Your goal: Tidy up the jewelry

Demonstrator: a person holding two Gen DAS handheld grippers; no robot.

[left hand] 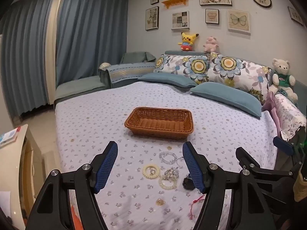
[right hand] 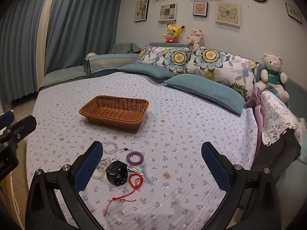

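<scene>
A brown wicker basket (left hand: 159,122) stands empty on the bed; it also shows in the right wrist view (right hand: 115,113). Jewelry lies in front of it: a clear bead bracelet (left hand: 167,157), a cream ring bracelet (left hand: 151,171), a crystal cluster (left hand: 171,174), a black watch (right hand: 117,174), a purple coil band (right hand: 134,157), a red cord (right hand: 132,184) and a silver hair clip (right hand: 136,170). My left gripper (left hand: 150,164) is open above the bracelets. My right gripper (right hand: 152,164) is open above the watch and cord. Both are empty.
The bed cover (left hand: 220,134) is lilac with small flowers. Blue pillows (left hand: 226,97) and floral cushions (left hand: 230,67) lie at the head. A teddy bear (left hand: 282,76) sits at the right. A white cabinet (left hand: 17,153) stands left of the bed.
</scene>
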